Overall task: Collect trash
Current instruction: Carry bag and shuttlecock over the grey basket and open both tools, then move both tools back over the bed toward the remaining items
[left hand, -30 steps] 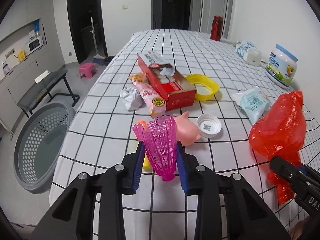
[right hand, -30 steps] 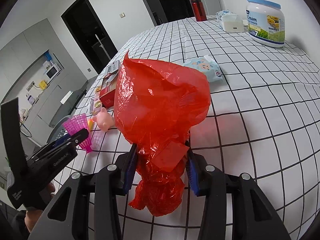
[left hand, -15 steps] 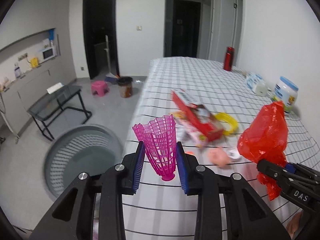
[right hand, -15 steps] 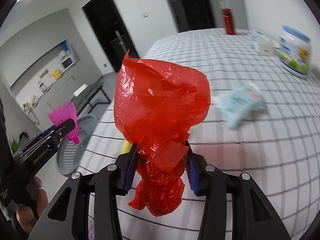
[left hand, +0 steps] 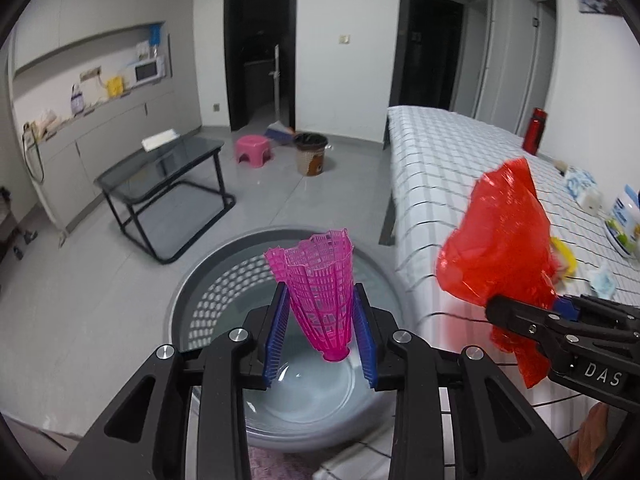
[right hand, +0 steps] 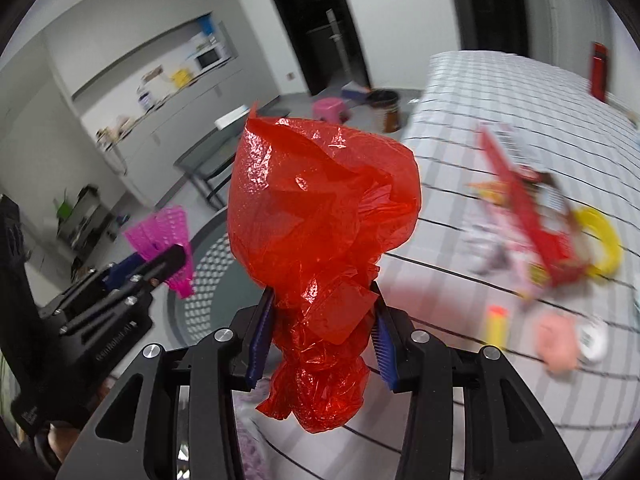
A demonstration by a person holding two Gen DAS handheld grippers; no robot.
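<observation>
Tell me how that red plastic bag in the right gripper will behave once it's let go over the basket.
The red plastic bag looks thin and crinkled, so it is probably very light and may drift rather than drop straight. It bulges loosely above the right gripper, so it is likely floppy and may spring open. The grey basket is wide, which should forgive drift.

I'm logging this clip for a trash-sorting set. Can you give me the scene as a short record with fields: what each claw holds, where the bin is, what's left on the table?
left claw: shut on pink shuttlecock
right claw: shut on red plastic bag
bin: grey basket on the floor beside the table, below the shuttlecock
table: red box, yellow lid, blue wipes packet
</observation>
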